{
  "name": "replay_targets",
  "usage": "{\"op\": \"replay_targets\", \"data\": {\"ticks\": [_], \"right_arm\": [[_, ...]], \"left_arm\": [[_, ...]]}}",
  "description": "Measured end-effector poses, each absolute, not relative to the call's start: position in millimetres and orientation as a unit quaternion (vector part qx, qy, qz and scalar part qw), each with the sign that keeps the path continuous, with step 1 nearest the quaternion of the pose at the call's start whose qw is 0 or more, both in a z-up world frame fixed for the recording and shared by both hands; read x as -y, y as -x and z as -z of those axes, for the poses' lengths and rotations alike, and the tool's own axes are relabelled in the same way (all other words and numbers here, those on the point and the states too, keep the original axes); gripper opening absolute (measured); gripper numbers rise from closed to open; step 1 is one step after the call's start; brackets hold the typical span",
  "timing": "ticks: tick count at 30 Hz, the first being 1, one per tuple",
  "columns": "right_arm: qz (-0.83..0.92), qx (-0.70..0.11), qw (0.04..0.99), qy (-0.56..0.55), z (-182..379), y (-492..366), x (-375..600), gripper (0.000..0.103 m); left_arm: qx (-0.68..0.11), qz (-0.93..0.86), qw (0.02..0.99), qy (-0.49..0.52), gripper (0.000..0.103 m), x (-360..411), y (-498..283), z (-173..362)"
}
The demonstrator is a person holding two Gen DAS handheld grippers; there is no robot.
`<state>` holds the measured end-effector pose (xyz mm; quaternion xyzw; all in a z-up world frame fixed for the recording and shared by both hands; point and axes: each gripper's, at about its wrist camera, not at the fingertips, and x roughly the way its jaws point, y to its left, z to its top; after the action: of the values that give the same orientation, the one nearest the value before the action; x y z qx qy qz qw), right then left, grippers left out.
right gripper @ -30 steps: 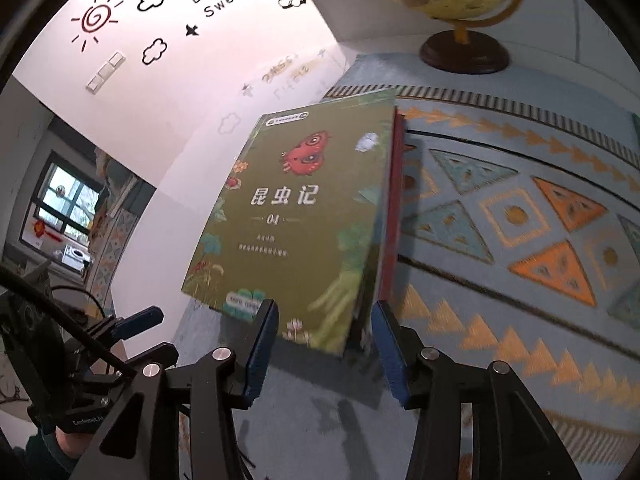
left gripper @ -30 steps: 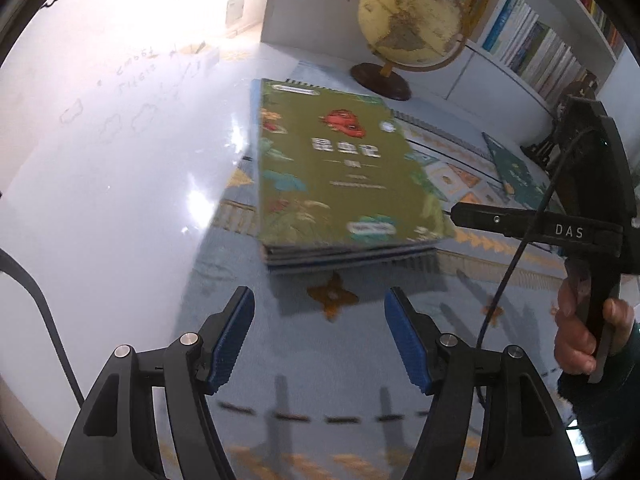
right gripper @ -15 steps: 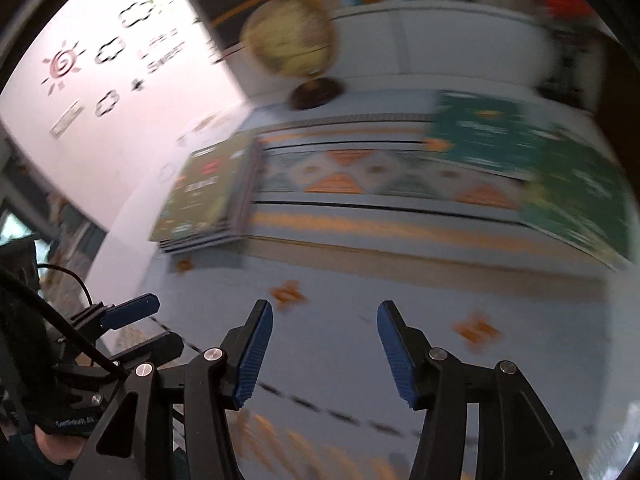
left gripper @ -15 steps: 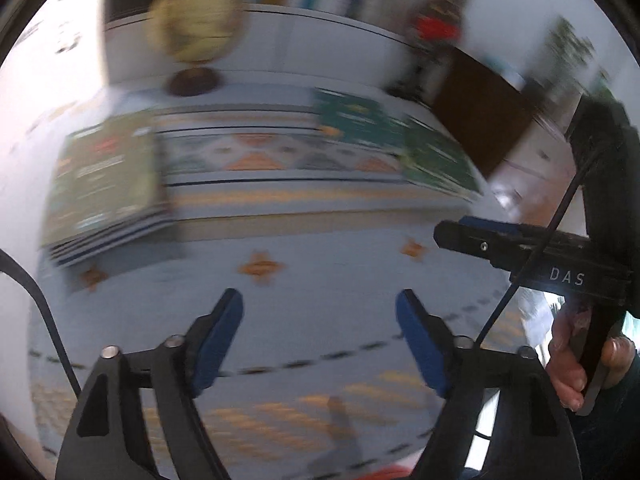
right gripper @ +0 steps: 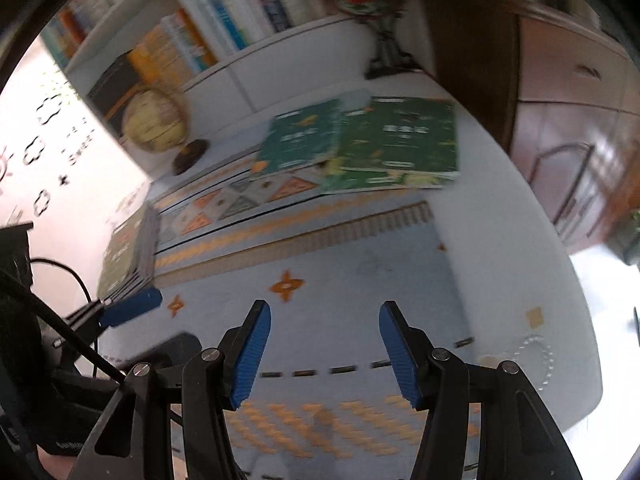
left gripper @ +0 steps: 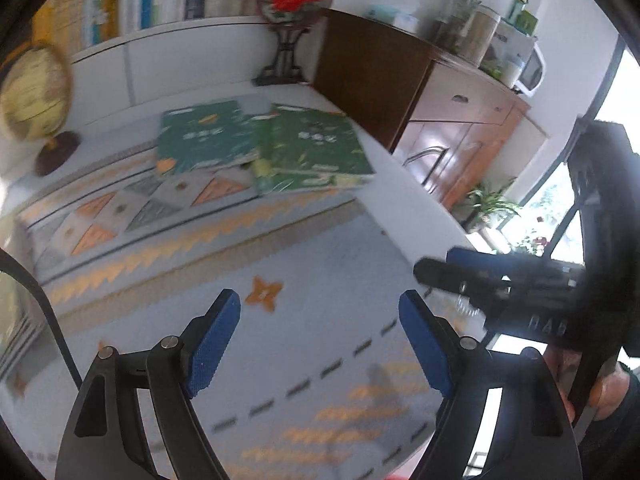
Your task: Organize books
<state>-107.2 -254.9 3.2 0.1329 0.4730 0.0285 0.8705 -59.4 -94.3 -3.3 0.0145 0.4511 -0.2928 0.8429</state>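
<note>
Two green books lie flat at the far side of the patterned table mat: a teal-green book (left gripper: 208,136) (right gripper: 302,136) and a darker green book (left gripper: 314,148) (right gripper: 404,138) to its right, overlapping at their edges. A stack of books (right gripper: 128,252) with an olive cover lies at the mat's left end. My left gripper (left gripper: 320,340) is open and empty above the mat's near part. My right gripper (right gripper: 324,354) is open and empty too, and shows at the right of the left wrist view (left gripper: 460,272). Both are well short of the green books.
A globe (left gripper: 34,92) (right gripper: 156,122) stands at the far left. A red flower ornament on a dark stand (left gripper: 294,4) stands behind the books. Bookshelves (right gripper: 224,20) line the back wall. A brown cabinet (left gripper: 400,76) adjoins the table's right edge (right gripper: 520,240).
Both grippers have swung right, away from the olive-covered stack that was just in front of them, and now face the two green books at the far right. Both stayed open.
</note>
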Motion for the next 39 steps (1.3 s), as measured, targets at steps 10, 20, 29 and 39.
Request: {"op": "replay_targets", "data": {"ticks": [10, 20, 29, 39], "right_arm": [[0.039, -0.484, 0.857, -0.172, 3.1, 27.3, 297.5, 0.055], [0.080, -0.502, 0.840, -0.189, 22.7, -20.7, 339.2, 0.055], [0.085, -0.483, 0.843, -0.222, 42.5, -93.6, 402.7, 0.055], [0.080, -0.516, 0.835, -0.172, 77.2, -141.6, 409.4, 0.039]], "left_arm": [[-0.452, 0.316, 0.834, -0.015, 0.080, 113.3, -41.4, 5.7], [-0.480, 0.333, 0.812, 0.000, 0.080, 151.1, -142.0, 28.6], [-0.517, 0.350, 0.781, 0.032, 0.080, 193.5, -211.5, 67.8], [-0.548, 0.347, 0.761, 0.032, 0.078, 225.4, -239.3, 108.1]]}}
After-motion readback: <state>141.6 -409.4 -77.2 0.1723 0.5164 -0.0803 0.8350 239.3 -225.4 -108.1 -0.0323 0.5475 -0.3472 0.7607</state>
